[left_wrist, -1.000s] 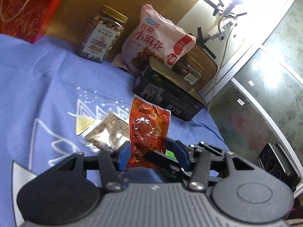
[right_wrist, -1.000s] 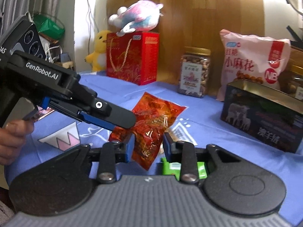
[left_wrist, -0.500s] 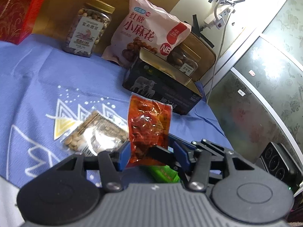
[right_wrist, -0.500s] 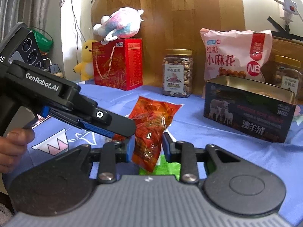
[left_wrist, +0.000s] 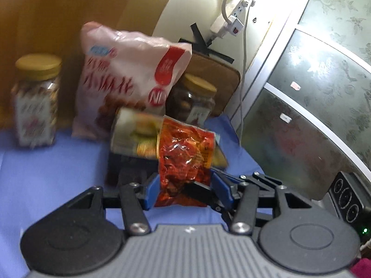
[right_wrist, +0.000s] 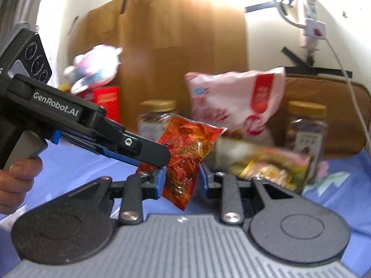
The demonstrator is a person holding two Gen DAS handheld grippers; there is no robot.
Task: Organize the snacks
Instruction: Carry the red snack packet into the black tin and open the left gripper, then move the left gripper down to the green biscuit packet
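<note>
A red clear-front snack packet (left_wrist: 185, 159) stands upright between the fingers of my left gripper (left_wrist: 185, 186), just in front of the open dark tin box (left_wrist: 134, 134). In the right wrist view the same packet (right_wrist: 187, 153) is also between the fingers of my right gripper (right_wrist: 179, 181), with the left gripper's fingers (right_wrist: 143, 150) clamped on its left edge. Both grippers look shut on the packet. The box (right_wrist: 266, 164) holds several wrapped snacks. The frames are blurred.
A pink snack bag (left_wrist: 129, 81) leans behind the box, with a nut jar (left_wrist: 37, 99) to its left and another jar (left_wrist: 192, 102) to its right. A red gift box (right_wrist: 106, 99) and a plush toy (right_wrist: 95, 67) stand far left. A blue cloth (left_wrist: 58, 162) covers the table.
Both grippers have carried the red packet up and forward toward the tin box. The packets that lay on the cloth below have dropped out of view.
</note>
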